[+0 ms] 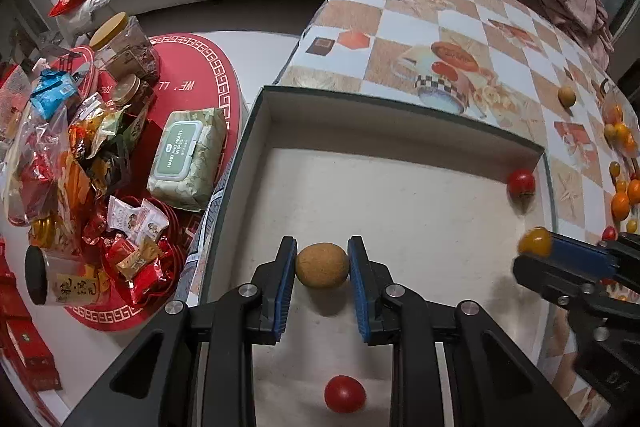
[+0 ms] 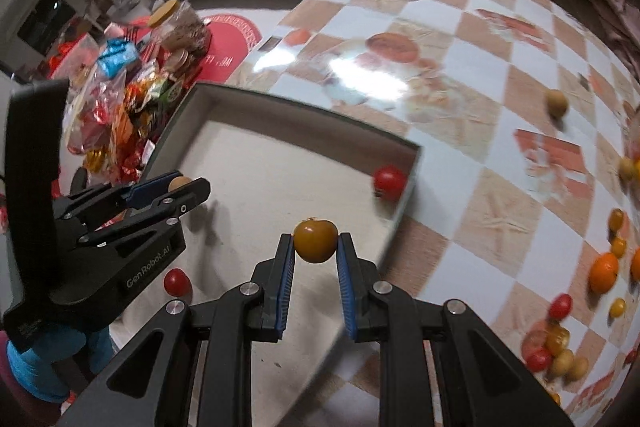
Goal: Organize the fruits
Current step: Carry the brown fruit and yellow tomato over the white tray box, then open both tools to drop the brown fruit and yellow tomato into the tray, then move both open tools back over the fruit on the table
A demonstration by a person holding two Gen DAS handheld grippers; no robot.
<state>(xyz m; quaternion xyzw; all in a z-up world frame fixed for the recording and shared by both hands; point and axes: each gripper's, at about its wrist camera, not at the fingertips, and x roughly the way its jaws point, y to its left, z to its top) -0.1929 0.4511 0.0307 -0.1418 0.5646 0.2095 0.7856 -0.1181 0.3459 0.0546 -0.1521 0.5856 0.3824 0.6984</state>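
The task is judged to be at an early stage. Only two red tomatoes are seen inside the shallow box (image 1: pixel 256 115): one (image 1: pixel 521 184) at its far right corner, the other (image 1: pixel 344 393) near the front edge. The jaws of the left gripper (image 1: pixel 322 265) are clamped on a brown round fruit (image 1: pixel 322 264), which is held above the box floor. The jaws of the right gripper (image 2: pixel 316 242) are clamped on a yellow tomato (image 2: pixel 315 241), held over the right rim of the box. Many fruits (image 2: pixel 560 343) are left scattered on the checkered worktop (image 2: pixel 460 75), and one brown fruit (image 2: pixel 557 103) lies alone, well apart from them.
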